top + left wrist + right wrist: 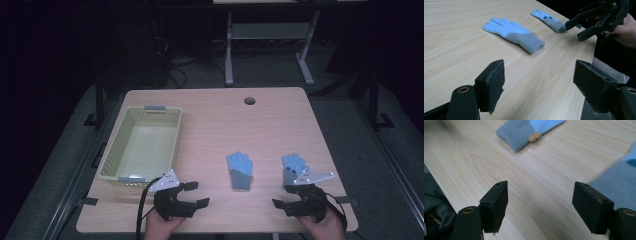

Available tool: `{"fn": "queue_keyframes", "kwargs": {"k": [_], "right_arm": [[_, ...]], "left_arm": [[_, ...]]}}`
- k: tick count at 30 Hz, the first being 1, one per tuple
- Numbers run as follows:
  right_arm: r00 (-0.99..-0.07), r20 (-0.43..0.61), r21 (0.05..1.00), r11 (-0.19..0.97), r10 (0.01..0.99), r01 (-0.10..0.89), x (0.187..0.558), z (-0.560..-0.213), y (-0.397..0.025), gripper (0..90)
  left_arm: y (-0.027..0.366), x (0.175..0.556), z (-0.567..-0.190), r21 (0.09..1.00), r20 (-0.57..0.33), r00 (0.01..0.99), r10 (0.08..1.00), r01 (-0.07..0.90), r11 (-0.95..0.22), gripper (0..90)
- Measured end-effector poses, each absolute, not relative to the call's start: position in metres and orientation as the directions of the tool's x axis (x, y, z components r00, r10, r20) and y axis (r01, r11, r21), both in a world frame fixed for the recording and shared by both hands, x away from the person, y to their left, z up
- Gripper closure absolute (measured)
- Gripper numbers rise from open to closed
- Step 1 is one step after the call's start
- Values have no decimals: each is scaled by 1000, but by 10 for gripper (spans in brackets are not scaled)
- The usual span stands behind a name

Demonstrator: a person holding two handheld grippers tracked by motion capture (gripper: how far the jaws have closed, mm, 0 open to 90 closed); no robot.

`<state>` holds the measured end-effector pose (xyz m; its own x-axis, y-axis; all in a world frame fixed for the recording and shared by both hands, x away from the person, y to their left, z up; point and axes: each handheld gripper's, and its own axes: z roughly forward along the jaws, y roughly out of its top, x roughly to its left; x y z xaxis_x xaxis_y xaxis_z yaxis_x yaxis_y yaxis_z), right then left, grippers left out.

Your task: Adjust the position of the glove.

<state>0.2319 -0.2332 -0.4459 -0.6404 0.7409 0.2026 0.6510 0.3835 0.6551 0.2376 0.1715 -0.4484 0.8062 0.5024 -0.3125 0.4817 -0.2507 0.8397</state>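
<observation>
Two light blue gloves with grey-blue cuffs lie flat on the wooden table. The middle glove (pixel 239 170) (pixel 514 33) (pixel 524 131) rests near the table's centre front. The right glove (pixel 294 167) (pixel 547 20) (pixel 621 180) lies just beyond my right gripper (pixel 281 196) (pixel 540 195), its cuff close by the right jaw. That gripper is open and holds nothing; it also appears far off in the left gripper view (pixel 574 30). My left gripper (pixel 197 194) (pixel 539 75) is open over bare wood, pointing toward the middle glove from its left.
A pale green plastic basket (pixel 112 150) with grey handles stands at the table's left side, with nothing inside. A round cable hole (pixel 249 100) sits near the far edge. Beyond the table stand a desk frame and dark floor.
</observation>
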Motion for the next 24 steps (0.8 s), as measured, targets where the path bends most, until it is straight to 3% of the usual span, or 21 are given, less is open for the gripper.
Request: {"fn": "queue_keyframes", "kwargs": {"k": [24], "right_arm": [[-644, 172, 685, 380, 746, 622, 238, -432, -237, 246]], "left_arm": [[172, 239, -449, 842, -326, 800, 503, 488, -230, 250]]}}
